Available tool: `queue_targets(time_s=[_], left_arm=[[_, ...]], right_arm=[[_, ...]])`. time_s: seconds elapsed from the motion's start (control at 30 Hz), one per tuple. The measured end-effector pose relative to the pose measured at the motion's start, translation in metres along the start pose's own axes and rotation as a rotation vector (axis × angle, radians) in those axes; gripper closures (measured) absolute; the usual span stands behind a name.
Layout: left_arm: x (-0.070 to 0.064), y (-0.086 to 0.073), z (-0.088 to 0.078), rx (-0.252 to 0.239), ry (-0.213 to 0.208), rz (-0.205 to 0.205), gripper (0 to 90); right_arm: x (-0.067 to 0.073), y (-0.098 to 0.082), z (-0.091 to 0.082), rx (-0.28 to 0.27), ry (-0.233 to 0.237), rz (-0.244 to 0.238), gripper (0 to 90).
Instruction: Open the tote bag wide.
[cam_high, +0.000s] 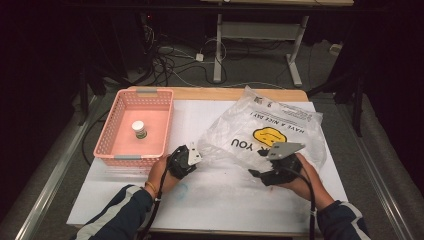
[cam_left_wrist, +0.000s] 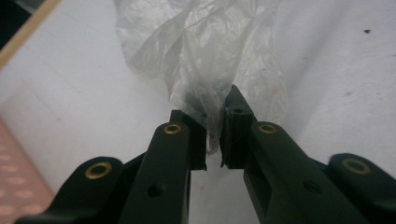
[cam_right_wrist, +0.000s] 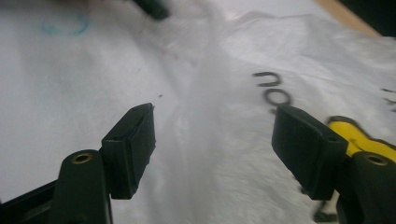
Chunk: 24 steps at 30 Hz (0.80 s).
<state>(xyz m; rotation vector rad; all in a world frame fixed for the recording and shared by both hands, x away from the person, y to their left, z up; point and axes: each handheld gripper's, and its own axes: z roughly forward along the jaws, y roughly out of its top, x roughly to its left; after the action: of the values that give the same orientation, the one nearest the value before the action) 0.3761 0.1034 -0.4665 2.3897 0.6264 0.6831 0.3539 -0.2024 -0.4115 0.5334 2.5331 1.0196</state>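
The table (cam_high: 210, 200) carried a crumpled clear plastic bag (cam_high: 265, 127), printed in black with a yellow smiley, spread over its right half and reaching toward the far edge. A pink basket (cam_high: 107, 142) stood on the left side, well apart from the bag, with 1 small white jar (cam_high: 139, 129) upright in it.

The bag's long axis ran roughly from its near-left corner up to the far right. That near-left corner was the part in hand: the left tongs (cam_left_wrist: 214, 140) were pinched shut on a gathered fold of the plastic, the film bunched between the pads, at the bag's edge nearest the basket. In the high view those left tongs (cam_high: 192, 156) sat just beside the basket's near-right corner.

The right tongs (cam_right_wrist: 212, 140) stood wide apart with nothing gripped, hovering just above the bag's printed face, the lettering and the yellow mark lying ahead of them and to their right. Seen from above, the right tongs (cam_high: 260, 170) were at the bag's near edge, so the right hand was closer to the bag's middle, and I judged its free near edge was the next thing to catch.
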Motion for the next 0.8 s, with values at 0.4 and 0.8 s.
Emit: queue_targets(time_s=[0.4, 0.8], left_arm=[[0.016, -0.002, -0.012, -0.008, 0.095, -0.034, 80.3], [0.026, 0.002, -0.024, -0.124, 0.08, -0.086, 47.4]], right_arm=[[0.007, -0.005, 0.042, 0.16, -0.067, -0.05, 61.7], [-0.008, 0.009, 0.04, 0.058, -0.181, 0.074, 90.0]])
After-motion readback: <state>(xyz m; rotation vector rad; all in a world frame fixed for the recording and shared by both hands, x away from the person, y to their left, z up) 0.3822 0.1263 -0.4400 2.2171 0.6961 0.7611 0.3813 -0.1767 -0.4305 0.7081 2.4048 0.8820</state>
